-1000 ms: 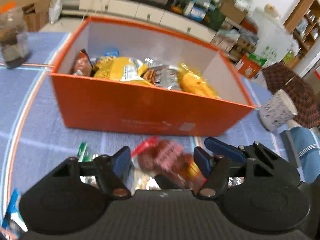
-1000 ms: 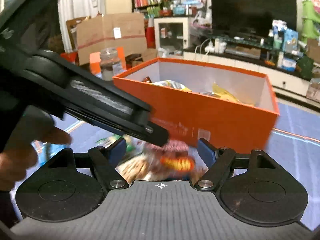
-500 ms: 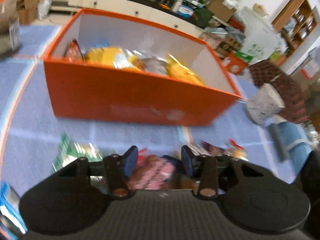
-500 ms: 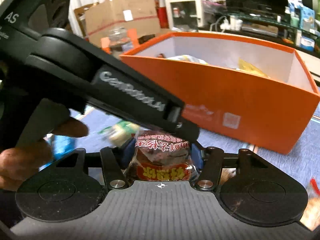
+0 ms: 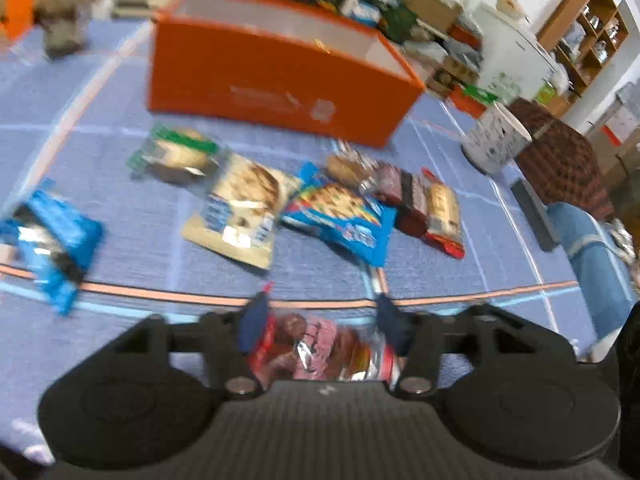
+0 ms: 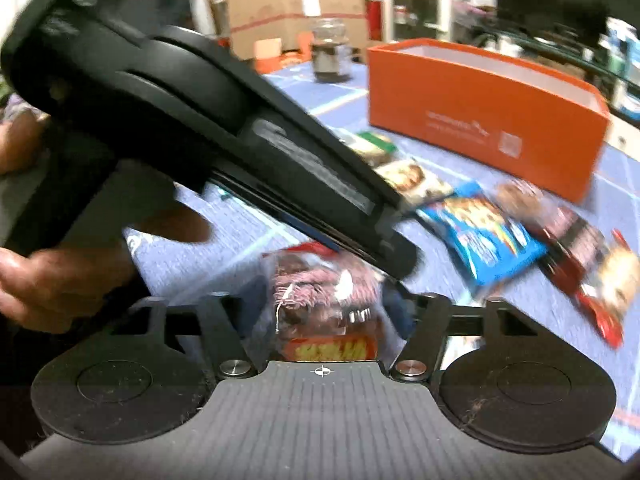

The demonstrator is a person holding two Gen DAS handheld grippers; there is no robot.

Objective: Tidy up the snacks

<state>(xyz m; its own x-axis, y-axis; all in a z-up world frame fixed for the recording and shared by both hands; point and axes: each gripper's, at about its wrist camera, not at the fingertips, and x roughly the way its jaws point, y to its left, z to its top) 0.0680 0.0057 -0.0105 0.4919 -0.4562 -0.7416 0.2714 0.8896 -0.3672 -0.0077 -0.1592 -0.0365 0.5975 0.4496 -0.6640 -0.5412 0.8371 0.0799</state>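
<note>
Above the blue tablecloth's [image 5: 132,240] near edge, left gripper [image 5: 320,332] and right gripper [image 6: 320,312] both clamp one red-pink snack packet [image 5: 320,350]; orange box [image 5: 272,80] sits toward the far edge, loose snack packs [image 5: 340,216] between.

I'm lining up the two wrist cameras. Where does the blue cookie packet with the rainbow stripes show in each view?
Left wrist: the blue cookie packet lies at picture centre on the blue cloth, nearer the camera than the orange box.
Right wrist: the packet sits right of centre, below that box.
Shared landmark: the orange box.
</note>
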